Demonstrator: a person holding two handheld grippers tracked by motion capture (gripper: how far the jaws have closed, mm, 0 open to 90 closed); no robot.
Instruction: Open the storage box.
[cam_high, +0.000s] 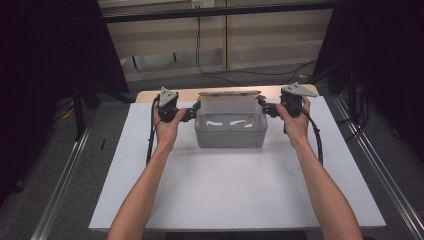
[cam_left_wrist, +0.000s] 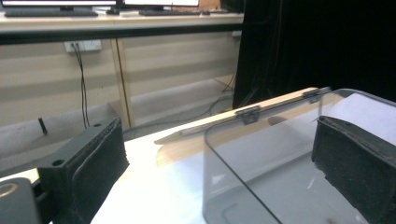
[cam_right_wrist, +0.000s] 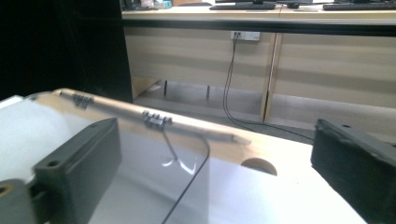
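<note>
A clear plastic box (cam_high: 230, 131) stands at the back middle of the white table (cam_high: 225, 190), its hinged lid (cam_high: 230, 95) raised at the rear. My left gripper (cam_high: 192, 112) is at the box's left end and stands open. In the left gripper view the box wall (cam_left_wrist: 261, 154) runs between the two pads without either pressing on it, and the right pad (cam_left_wrist: 355, 163) shows through the plastic. My right gripper (cam_high: 265, 109) is at the box's right end, also open. In the right gripper view its left pad (cam_right_wrist: 79, 172) lies behind the clear wall (cam_right_wrist: 140, 154).
A tan wooden strip (cam_left_wrist: 205, 140) with black hinges (cam_right_wrist: 156, 120) runs along the box's back edge. Behind the table are a light cabinet wall (cam_high: 225, 40), a dangling cable (cam_high: 198, 50) and dark curtains on both sides. The person's forearms come in from the bottom.
</note>
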